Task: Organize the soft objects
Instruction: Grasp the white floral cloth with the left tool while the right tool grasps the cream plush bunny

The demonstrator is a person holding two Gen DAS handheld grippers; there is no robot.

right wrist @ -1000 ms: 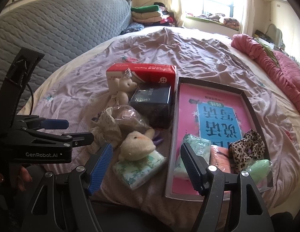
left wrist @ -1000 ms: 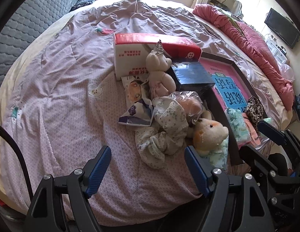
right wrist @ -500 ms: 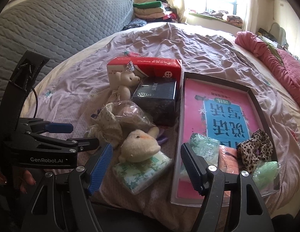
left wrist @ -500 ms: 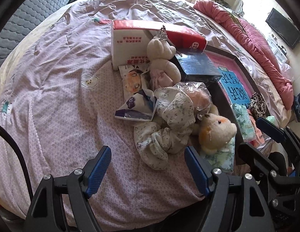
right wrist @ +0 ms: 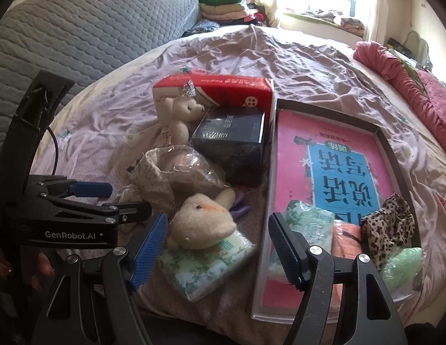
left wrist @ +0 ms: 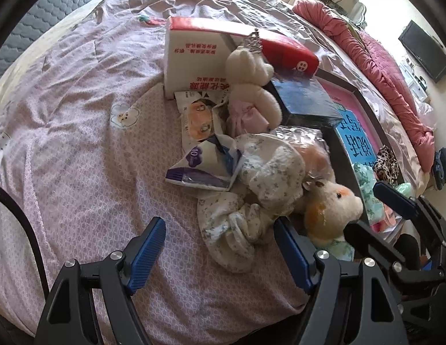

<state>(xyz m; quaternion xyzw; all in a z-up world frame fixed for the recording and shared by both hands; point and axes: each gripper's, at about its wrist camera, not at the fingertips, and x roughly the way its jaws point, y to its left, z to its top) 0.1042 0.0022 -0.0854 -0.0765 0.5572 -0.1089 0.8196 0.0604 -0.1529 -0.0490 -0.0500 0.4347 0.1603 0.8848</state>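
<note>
A heap of soft things lies on the bed. A floral cloth scrunchie [left wrist: 251, 198] sits just beyond my left gripper [left wrist: 220, 247], which is open and empty. Beside it lie a cream plush head [left wrist: 329, 210] [right wrist: 202, 221] on a green tissue pack [right wrist: 205, 261], a clear bag [right wrist: 182, 169], and a crowned teddy bear [left wrist: 251, 86] [right wrist: 179, 115]. My right gripper [right wrist: 217, 244] is open, with the tissue pack between its fingers but untouched. The pink-lined tray [right wrist: 332, 149] holds a leopard scrunchie [right wrist: 386, 227], a green pack [right wrist: 309, 221] and an orange item [right wrist: 345, 244].
A red and white box [left wrist: 194, 49] [right wrist: 217, 92] and a dark box [left wrist: 303, 97] [right wrist: 231, 138] stand behind the heap. Flat packets [left wrist: 202, 155] lie by the bear. A pink quilt [left wrist: 375, 66] runs along the right. A grey padded headboard [right wrist: 93, 28] is at the left.
Both grippers have sunk and come closer to the heap; the scrunchie and the plush head now look larger and nearer the fingers. Nothing on the bed has moved.
</note>
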